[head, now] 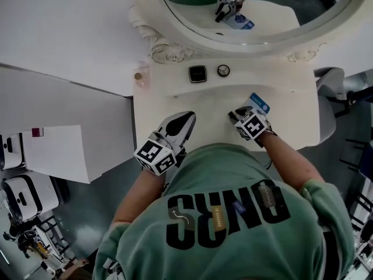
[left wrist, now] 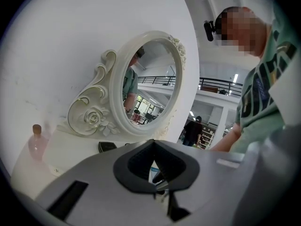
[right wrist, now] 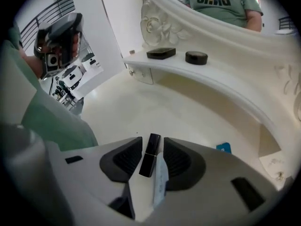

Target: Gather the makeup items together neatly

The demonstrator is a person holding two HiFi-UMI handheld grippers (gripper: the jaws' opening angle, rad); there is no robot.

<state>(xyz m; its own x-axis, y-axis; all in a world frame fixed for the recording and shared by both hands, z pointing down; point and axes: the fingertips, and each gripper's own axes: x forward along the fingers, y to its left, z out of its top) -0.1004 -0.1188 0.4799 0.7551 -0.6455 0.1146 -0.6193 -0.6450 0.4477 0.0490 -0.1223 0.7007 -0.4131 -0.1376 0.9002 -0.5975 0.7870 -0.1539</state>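
On the white dressing table (head: 291, 92), my right gripper (head: 238, 114) (right wrist: 153, 144) is shut on a black lipstick tube (right wrist: 149, 154), which lies lengthwise between the pads. The thin white edge of a packet shows beside the tube. A blue and white packet (head: 260, 102) (right wrist: 224, 148) lies just beyond this gripper. A black square compact (head: 197, 73) (right wrist: 161, 53) and a round black compact (head: 223, 70) (right wrist: 196, 57) sit on the raised back ledge. My left gripper (head: 184, 121) (left wrist: 153, 142) hovers over the table's front left, its tips together with nothing held.
A small pink bottle (head: 139, 76) (left wrist: 37, 142) stands at the ledge's left end. The ornate oval mirror (head: 256, 22) (left wrist: 150, 81) rises behind the ledge. A white panel (head: 58, 150) and dark floor lie left of the table, and a chair (head: 329, 98) stands at its right.
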